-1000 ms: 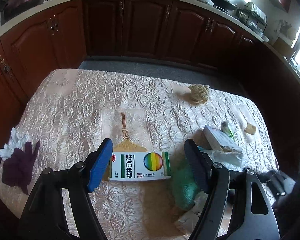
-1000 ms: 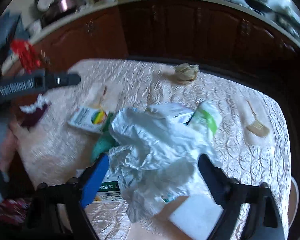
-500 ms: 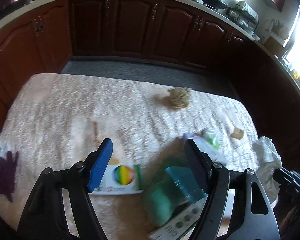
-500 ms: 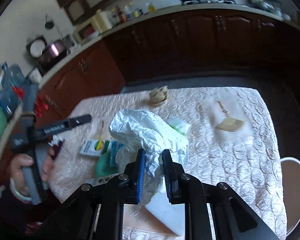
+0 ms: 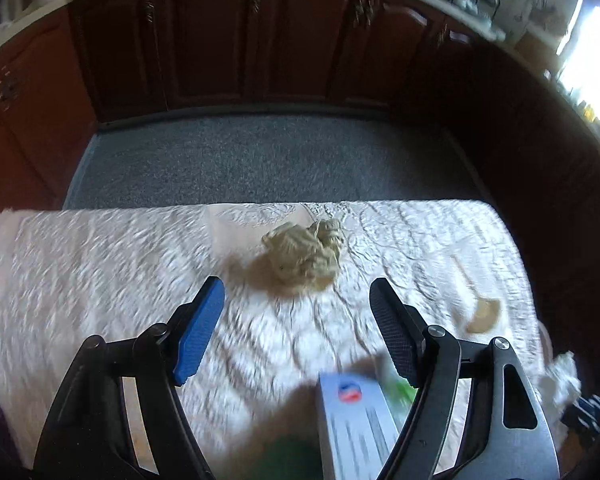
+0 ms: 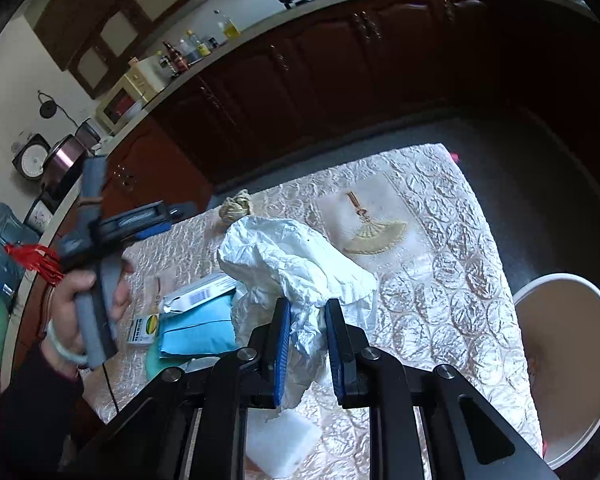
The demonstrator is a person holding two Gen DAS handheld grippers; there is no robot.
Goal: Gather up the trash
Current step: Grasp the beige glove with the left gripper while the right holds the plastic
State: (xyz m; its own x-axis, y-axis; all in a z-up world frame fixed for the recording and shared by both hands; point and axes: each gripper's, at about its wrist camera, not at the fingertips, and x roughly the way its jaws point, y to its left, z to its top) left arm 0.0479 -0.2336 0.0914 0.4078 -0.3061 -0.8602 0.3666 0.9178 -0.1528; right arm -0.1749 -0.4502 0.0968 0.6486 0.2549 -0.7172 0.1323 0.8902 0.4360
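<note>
— What did the right gripper (image 6: 307,344) have?
— Its fingers pinched a crumpled white bag (image 6: 296,264), lifted over the counter (image 6: 452,280).
— And the left gripper (image 5: 296,300)?
— Fingers spread, holding nothing, just short of a beige paper wad (image 5: 302,258); a grey box (image 5: 354,428) lay nearer.

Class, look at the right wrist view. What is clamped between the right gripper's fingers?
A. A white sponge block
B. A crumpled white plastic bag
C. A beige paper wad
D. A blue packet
B: the right gripper has its fingers closed on the crumpled white plastic bag, while the blue packet lies on the table.
</note>
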